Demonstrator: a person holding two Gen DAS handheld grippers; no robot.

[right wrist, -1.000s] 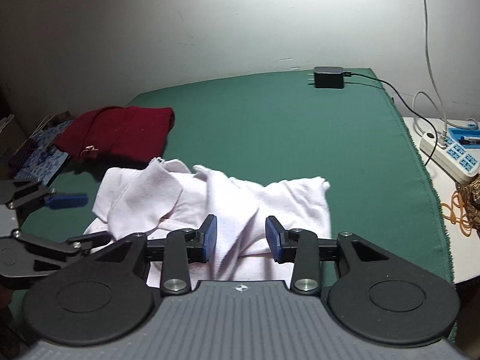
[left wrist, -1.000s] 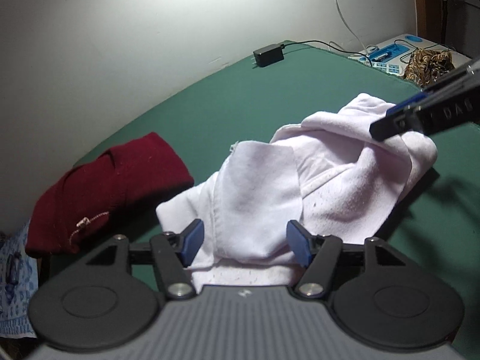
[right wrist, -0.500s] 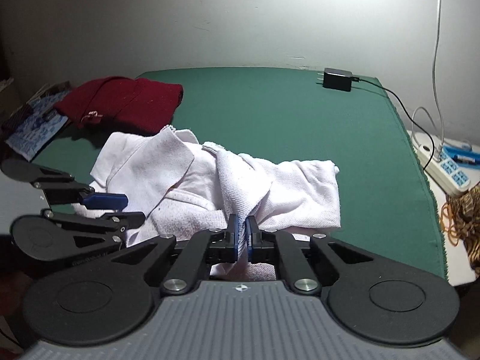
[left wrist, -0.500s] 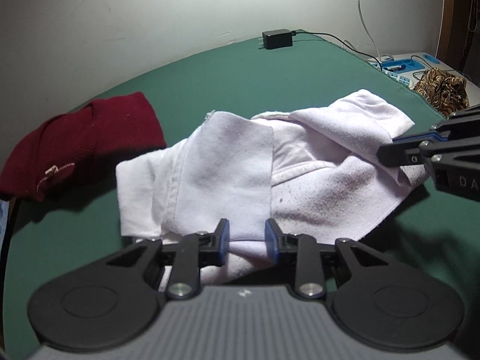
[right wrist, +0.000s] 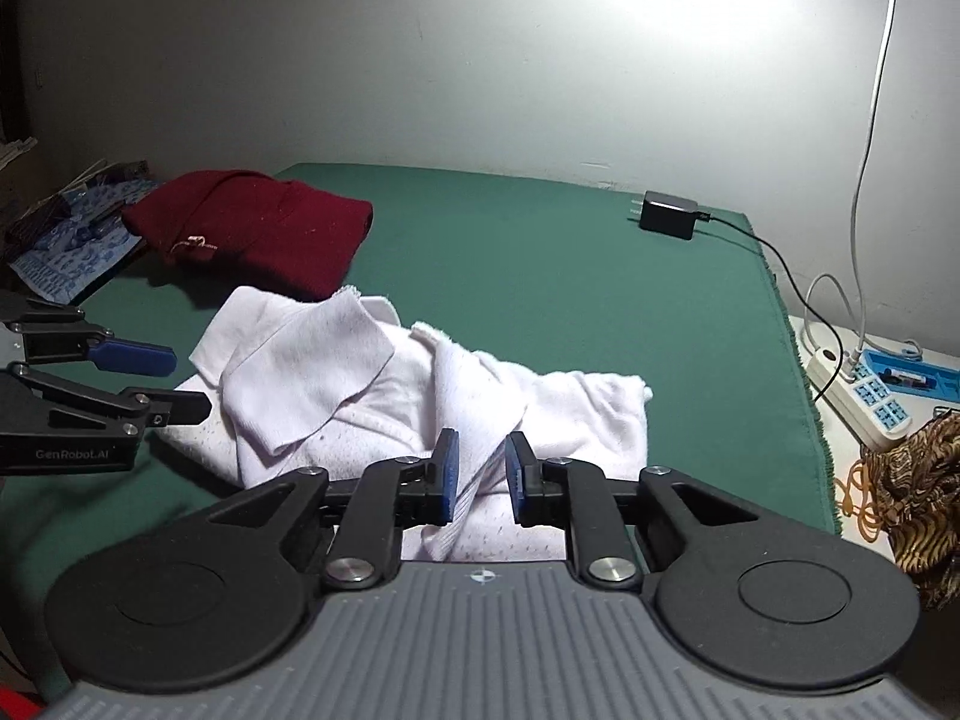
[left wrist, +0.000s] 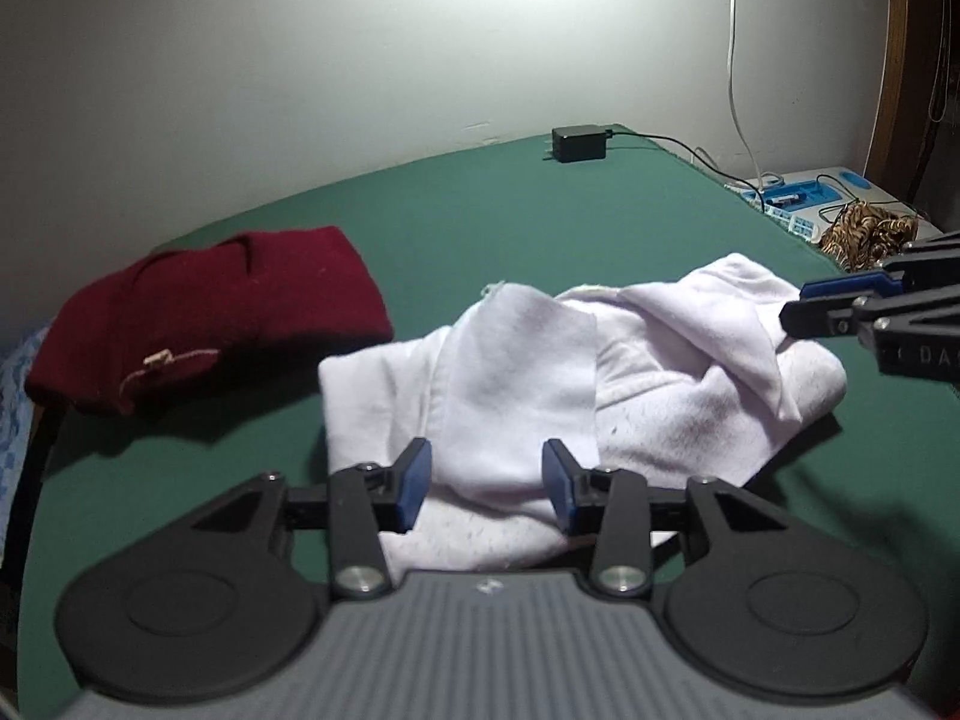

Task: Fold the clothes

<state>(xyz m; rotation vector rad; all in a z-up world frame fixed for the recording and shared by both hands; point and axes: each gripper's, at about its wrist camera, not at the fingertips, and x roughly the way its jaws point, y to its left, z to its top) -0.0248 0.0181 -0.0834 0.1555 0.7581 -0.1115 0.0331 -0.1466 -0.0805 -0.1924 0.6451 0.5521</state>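
A pale pink collared shirt [left wrist: 576,384] lies bunched on the green table [left wrist: 480,228]; it also shows in the right wrist view [right wrist: 372,384]. My left gripper [left wrist: 485,483] is open, its blue pads on either side of a fold at the shirt's near edge. My right gripper [right wrist: 480,474] is open, with a ridge of the shirt between its pads. Each gripper shows in the other's view: the right one [left wrist: 840,300] at the shirt's right end, the left one [right wrist: 162,381] at its left end.
A folded dark red sweater [left wrist: 204,312] lies at the table's left. A black power adapter [left wrist: 579,144] with its cable sits at the far edge. A blue and white power strip [right wrist: 870,384] and a brown patterned cloth [right wrist: 912,480] lie off the table's right side.
Both grippers had closed on the shirt half a second ago and have now opened. The shirt has settled on the table, and both grippers have drawn back a little.
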